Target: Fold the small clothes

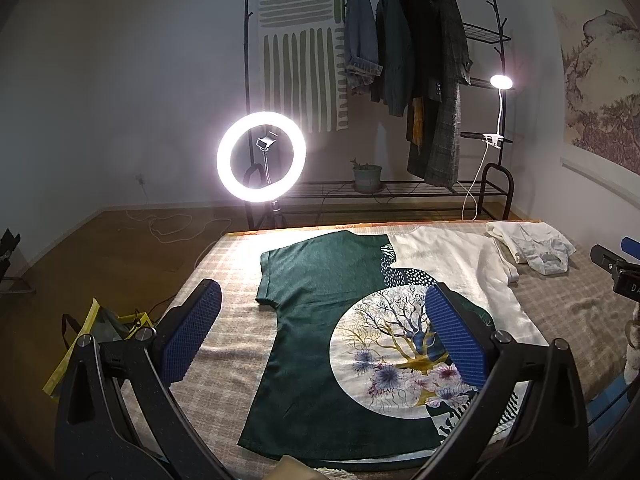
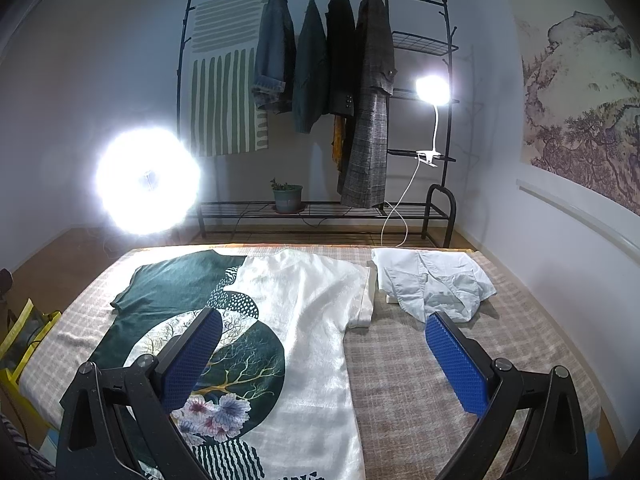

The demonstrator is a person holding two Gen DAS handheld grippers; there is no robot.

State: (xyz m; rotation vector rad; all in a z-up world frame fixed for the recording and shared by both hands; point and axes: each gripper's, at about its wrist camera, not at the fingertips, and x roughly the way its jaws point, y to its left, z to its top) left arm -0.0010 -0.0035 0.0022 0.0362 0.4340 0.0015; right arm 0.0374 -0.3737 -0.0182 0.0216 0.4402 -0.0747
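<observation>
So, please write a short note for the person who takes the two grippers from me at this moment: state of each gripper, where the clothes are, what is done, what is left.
Left gripper: open, holds nothing, above the green half of the T-shirt.
Right gripper: open, holds nothing, above the shirt's white edge.
T-shirt: spread flat on the checked bed cover, print up, no fold made.
Pale shirt: crumpled at the far right of the cover, beside the T-shirt's sleeve.
Done: only the spreading. Left: fold the T-shirt, then the pale shirt.
</observation>
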